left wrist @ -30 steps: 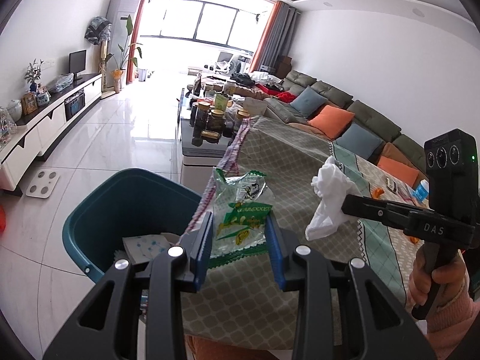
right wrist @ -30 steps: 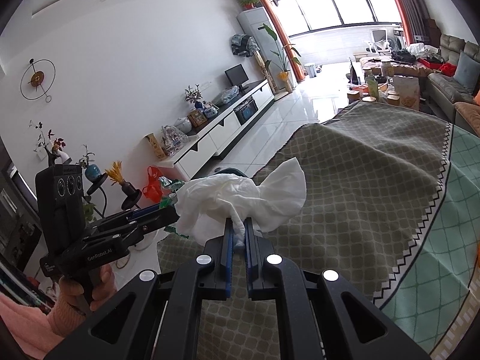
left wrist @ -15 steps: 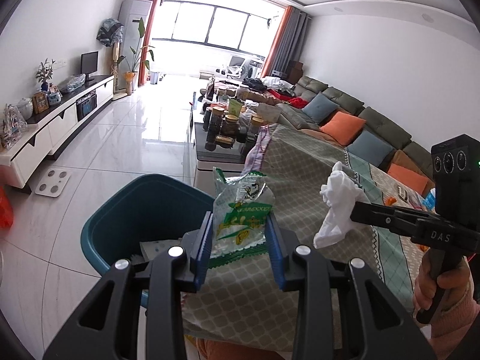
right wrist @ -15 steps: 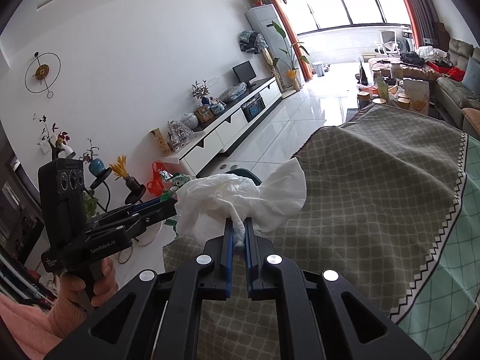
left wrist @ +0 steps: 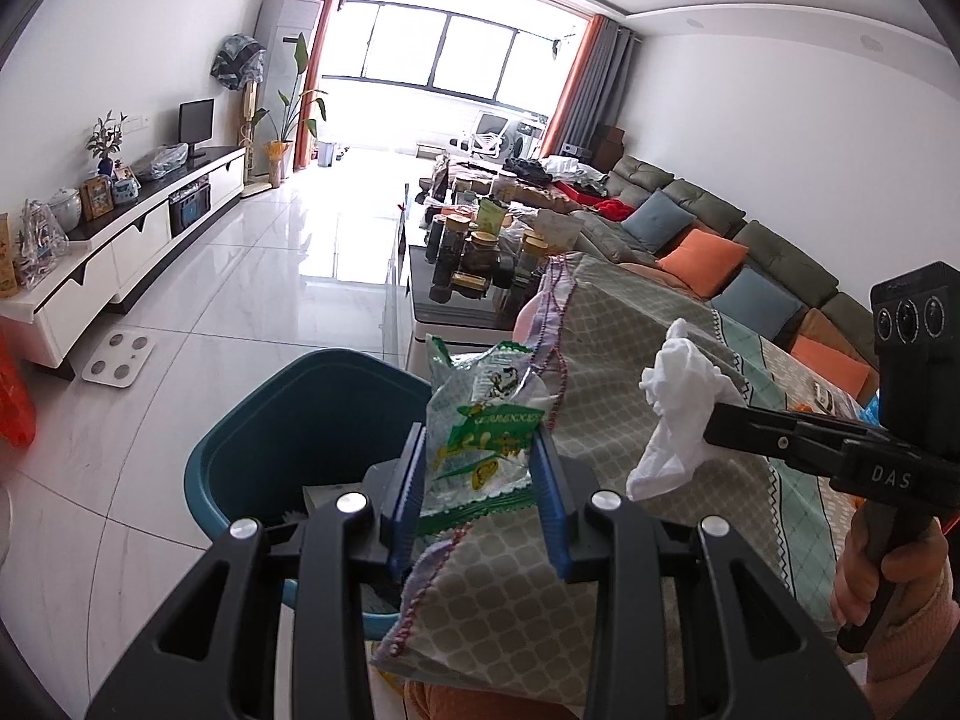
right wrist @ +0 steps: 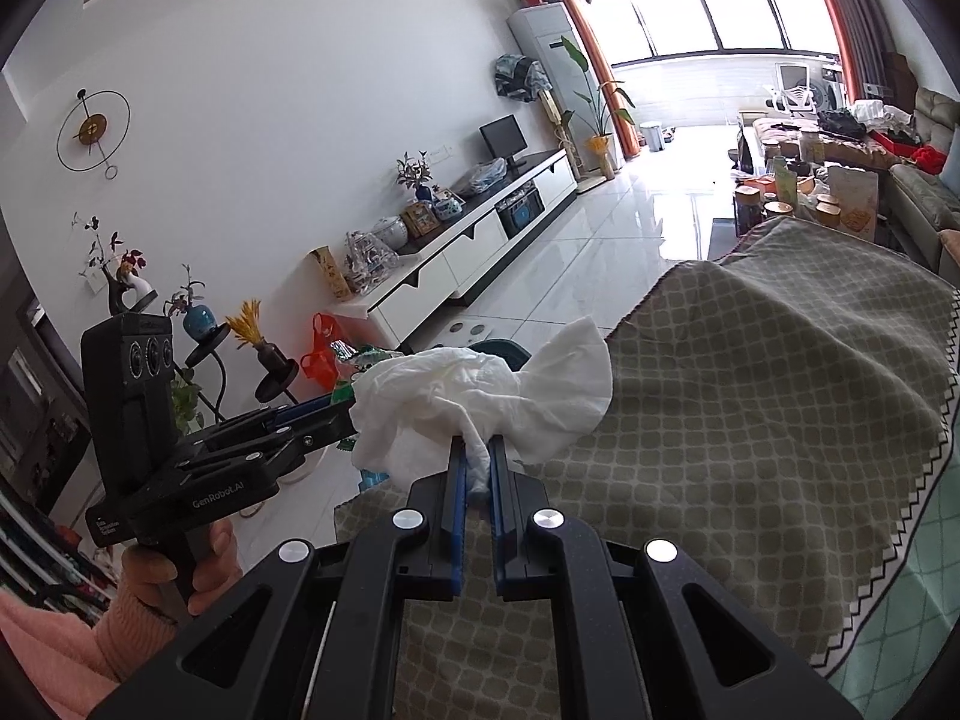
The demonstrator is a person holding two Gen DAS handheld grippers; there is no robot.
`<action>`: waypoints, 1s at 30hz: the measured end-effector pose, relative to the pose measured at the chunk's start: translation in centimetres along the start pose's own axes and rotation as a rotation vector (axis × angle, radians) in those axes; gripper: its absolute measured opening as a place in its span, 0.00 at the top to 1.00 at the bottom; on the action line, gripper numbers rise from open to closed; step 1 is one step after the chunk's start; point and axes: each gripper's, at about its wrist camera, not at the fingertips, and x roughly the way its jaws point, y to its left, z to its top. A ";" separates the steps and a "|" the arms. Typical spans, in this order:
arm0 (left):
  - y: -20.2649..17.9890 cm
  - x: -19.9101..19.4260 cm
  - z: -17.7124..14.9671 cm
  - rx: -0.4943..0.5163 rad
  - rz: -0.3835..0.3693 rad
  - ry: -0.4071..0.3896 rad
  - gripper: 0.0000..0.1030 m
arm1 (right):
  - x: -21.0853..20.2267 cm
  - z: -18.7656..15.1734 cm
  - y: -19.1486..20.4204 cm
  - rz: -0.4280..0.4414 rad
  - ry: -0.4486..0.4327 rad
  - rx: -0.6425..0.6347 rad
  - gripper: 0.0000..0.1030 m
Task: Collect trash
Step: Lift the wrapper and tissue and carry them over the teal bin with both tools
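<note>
1. Left gripper [left wrist: 479, 483] has its blue pads squeezed onto a green-and-clear snack wrapper [left wrist: 480, 420]. The pads are pretty far apart since the bag is wide, but it's clamped on both sides.
2. The wrapper stands upright, long axis vertical, torn top pointing up and away from the camera. It's held right over the table's near edge, just beside the teal bin [left wrist: 300, 420] on the floor.
3. Right gripper [right wrist: 477, 468] is nearly closed, pinching a crumpled white tissue [right wrist: 480, 396]. The wad fans out sideways above the fingertips, long axis roughly left-right, over the checked tablecloth [right wrist: 780, 420].
4. There's paper already inside the bin.
</note>
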 end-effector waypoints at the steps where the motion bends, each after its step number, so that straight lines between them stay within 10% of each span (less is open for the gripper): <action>1: 0.2 0.0 0.0 -0.003 0.002 0.000 0.67 | 0.1 0.1 0.1 0.000 0.001 -0.003 0.93; 30: 2.8 1.5 0.4 -0.054 0.067 0.010 0.67 | 4.3 1.9 1.8 0.016 0.044 -0.046 0.93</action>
